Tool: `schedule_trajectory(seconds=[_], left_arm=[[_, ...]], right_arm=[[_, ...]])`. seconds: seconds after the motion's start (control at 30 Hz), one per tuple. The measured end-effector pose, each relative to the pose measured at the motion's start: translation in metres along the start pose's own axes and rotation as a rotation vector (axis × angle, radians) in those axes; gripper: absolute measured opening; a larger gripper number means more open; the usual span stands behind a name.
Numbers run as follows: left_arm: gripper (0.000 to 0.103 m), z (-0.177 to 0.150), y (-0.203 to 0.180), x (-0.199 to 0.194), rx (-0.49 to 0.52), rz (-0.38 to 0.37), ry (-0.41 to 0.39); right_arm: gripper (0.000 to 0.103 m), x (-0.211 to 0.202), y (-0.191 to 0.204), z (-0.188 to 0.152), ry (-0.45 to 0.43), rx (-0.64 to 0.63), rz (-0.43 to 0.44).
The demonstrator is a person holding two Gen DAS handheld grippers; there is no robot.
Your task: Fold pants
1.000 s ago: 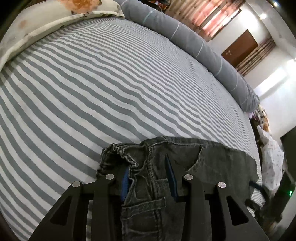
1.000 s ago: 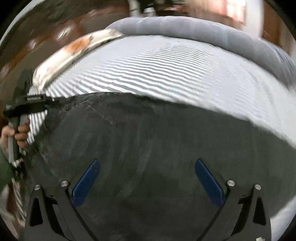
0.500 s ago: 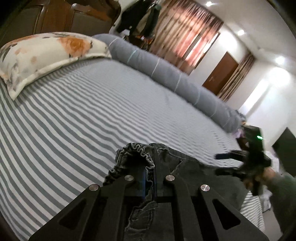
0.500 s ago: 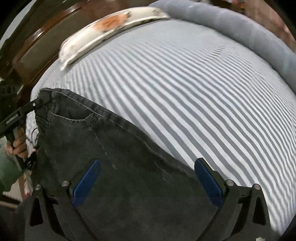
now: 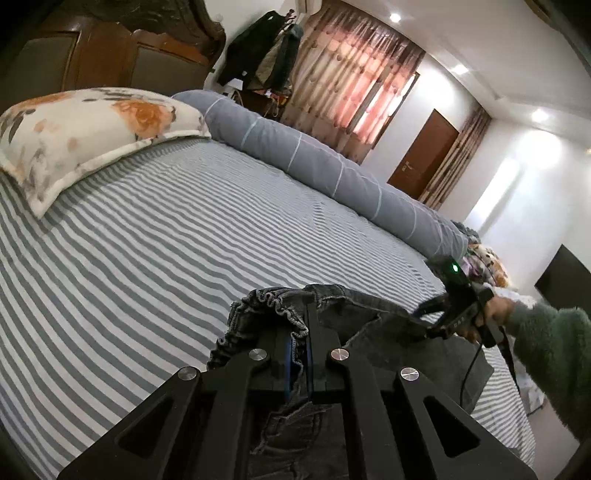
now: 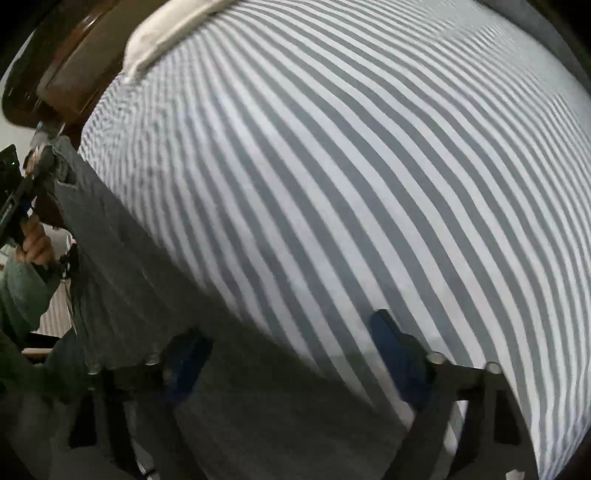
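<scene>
A wide bed [image 5: 155, 236] under a grey-and-white striped sheet fills the room, with a floral pillow [image 5: 85, 125] at its head against a carved wooden headboard [image 5: 110, 55]. A long grey bolster [image 5: 314, 158] lies along its far edge. Beyond it are backlit pinkish curtains [image 5: 354, 92], a brown door [image 5: 424, 155], white walls [image 5: 517, 177] and ceiling spotlights [image 5: 395, 7].

Probably a home bedroom: striped bed [image 5: 166, 251], floral pillow [image 5: 85, 129], wooden headboard [image 5: 110, 55], window curtains [image 5: 354, 85].
</scene>
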State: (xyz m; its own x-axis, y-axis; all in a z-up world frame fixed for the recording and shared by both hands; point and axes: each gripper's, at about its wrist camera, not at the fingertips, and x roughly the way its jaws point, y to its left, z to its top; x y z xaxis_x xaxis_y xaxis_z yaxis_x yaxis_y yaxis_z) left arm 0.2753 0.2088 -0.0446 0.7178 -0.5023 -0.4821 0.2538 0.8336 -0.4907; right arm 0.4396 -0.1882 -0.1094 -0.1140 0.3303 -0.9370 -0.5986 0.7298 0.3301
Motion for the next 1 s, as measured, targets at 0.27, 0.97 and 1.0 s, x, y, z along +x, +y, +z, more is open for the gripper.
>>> schedule_trajectory(seconds=[0.27,0.97,1.0], left_arm=[[0.005,-0.001,-0.004,0.005,0.002,0.052,0.016],[0.006,0.002,-0.041,-0.020,0.201,0.193,0.161],[0.006,0.001,-0.046,-0.027,0.230,0.190,0.175]], right_arm=[[0.026,-0.022,-0.032,-0.049,-0.027,0.042,-0.111],[0.005,-0.086,0.129,-0.146,-0.232,0.109,-0.589],[0.005,-0.090,0.141,-0.157,-0.242,0.121,-0.590]])
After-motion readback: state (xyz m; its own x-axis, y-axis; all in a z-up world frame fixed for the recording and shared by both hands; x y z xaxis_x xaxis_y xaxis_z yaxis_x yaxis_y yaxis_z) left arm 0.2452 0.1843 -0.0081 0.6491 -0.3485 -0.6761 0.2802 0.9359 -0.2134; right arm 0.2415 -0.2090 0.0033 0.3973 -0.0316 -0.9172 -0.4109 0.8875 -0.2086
